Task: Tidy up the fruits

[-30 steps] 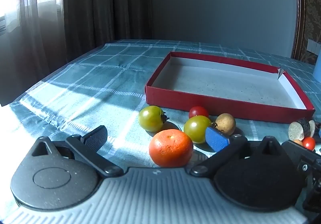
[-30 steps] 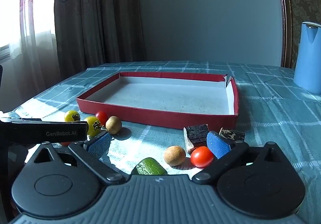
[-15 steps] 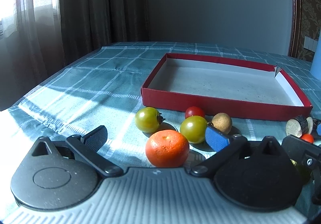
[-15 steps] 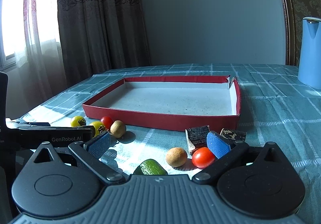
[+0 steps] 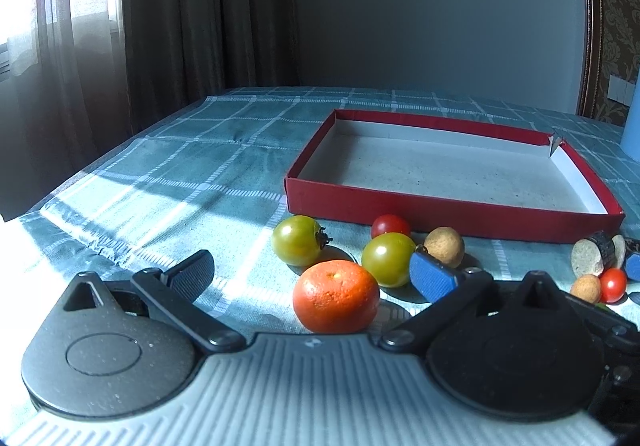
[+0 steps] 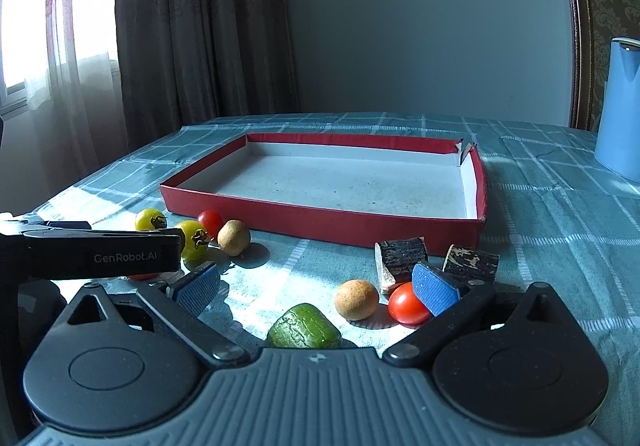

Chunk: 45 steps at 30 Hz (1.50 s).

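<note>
Orange (image 5: 336, 296) sits between your left claw's (image 5: 312, 272) spread fingers: firm, round, rolls easily; pinch its middle gently. Right claw (image 6: 316, 286) also gapes.

- The red tray (image 6: 320, 220) has nothing in it, so there's loads of room inside; only its low wall to get over.
- In front of that wall it's crowded on the left: green tomatoes (image 5: 297, 241), a cherry tomato (image 5: 390, 226) and a brown ball (image 5: 444, 246) sit close together, with the orange (image 5: 336, 302) between the left tongs (image 5: 312, 272).
- Bark blocks (image 6: 402, 254) crowd the tray's right front corner.
- The tabletop (image 5: 180, 174) left of the tray is wide open.
</note>
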Each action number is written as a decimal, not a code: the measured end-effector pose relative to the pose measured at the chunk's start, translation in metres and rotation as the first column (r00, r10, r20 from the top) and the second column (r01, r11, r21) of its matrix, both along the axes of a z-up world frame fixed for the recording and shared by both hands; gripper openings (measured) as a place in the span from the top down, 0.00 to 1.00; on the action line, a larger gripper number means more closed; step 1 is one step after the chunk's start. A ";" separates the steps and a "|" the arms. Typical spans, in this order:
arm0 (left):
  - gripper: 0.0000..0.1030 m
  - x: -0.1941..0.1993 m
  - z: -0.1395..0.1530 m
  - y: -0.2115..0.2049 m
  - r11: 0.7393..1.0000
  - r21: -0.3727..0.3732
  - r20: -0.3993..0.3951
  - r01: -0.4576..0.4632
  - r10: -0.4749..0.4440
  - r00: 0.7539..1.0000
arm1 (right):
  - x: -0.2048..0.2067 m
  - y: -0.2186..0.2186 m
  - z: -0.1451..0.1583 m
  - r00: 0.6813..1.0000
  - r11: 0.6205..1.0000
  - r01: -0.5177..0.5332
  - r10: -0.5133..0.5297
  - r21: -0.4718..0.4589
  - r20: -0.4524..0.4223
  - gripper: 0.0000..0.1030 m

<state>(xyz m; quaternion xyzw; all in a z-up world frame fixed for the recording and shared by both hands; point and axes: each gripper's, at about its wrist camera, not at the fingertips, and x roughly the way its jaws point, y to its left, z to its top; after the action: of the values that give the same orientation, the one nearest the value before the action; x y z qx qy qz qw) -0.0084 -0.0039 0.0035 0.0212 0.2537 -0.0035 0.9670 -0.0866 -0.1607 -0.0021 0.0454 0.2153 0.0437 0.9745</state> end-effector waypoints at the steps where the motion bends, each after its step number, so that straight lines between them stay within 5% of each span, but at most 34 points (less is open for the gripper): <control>1: 0.00 0.000 0.000 0.000 1.000 0.001 0.000 -0.001 0.001 1.000 | 0.000 0.000 0.000 1.000 1.000 0.001 -0.001 -0.001 -0.001 0.00; 45: 0.00 0.001 -0.001 0.004 1.000 -0.010 -0.002 -0.018 0.017 1.000 | 0.003 0.013 -0.003 0.986 0.976 0.165 -0.169 -0.143 -0.011 0.00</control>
<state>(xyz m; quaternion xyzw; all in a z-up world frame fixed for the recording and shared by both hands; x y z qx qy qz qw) -0.0076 -0.0003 0.0020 0.0141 0.2549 0.0037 0.9669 -0.0831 -0.1475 -0.0048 -0.0053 0.2243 -0.0542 0.9730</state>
